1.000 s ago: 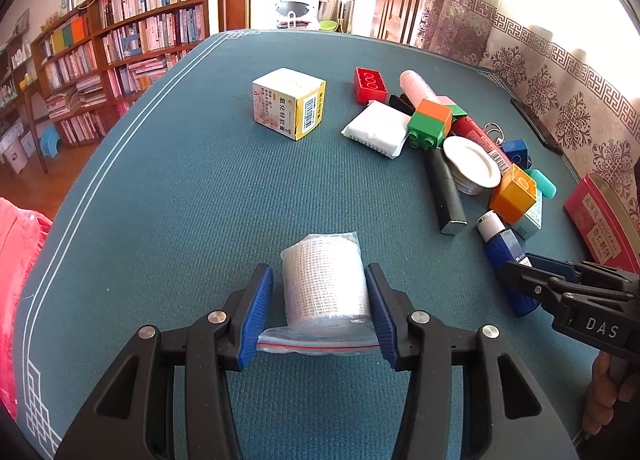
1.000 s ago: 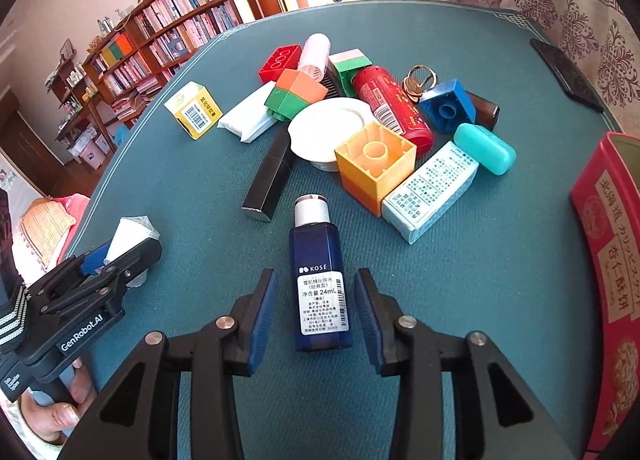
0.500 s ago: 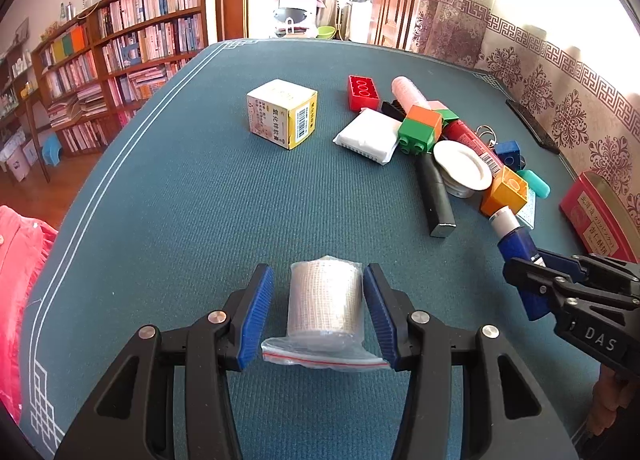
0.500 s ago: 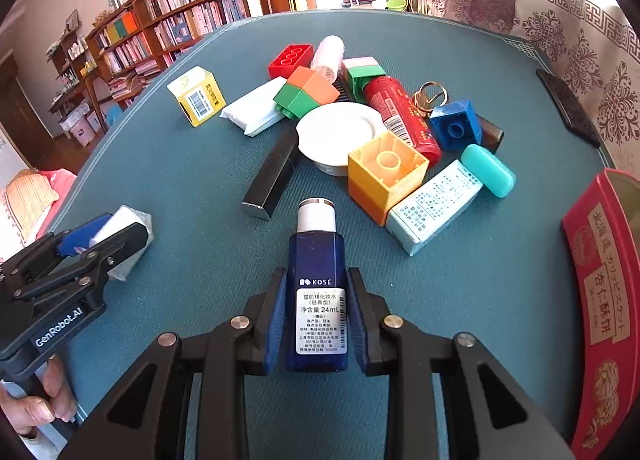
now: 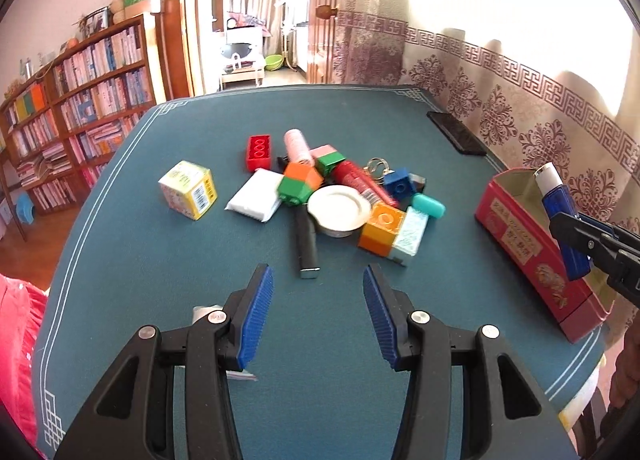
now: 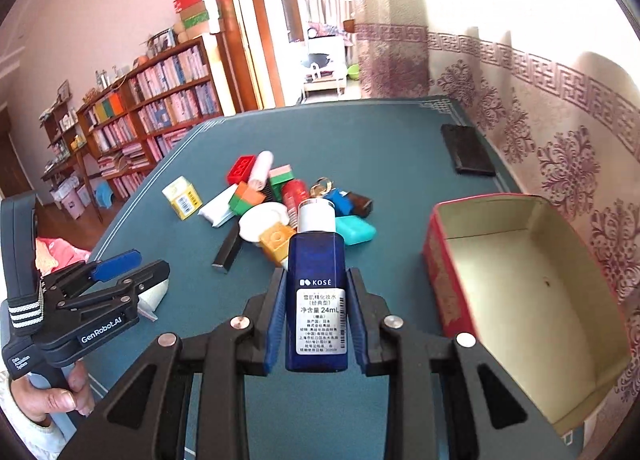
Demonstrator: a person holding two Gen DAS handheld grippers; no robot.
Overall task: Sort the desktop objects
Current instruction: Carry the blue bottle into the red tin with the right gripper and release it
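My right gripper (image 6: 316, 320) clamps the blue bottle (image 6: 317, 288), raised above the table (image 6: 384, 148) beside the open red tin (image 6: 532, 300). My left gripper (image 5: 318, 312) stands open, empty; the bagged roll (image 5: 204, 312) lies beneath its left finger

**Bottle picked up, roll let go**

Blue bottle (image 6: 316, 288) now off the worktop (image 6: 384, 180), squeezed between the right gripper (image 6: 316, 314) pads and lifted next to the red tin (image 6: 520, 272). Before, lying flat with pads apart. Left gripper (image 5: 318, 314) now up and empty; white roll (image 6: 154, 294) left behind on the worktop, partly hidden under it.
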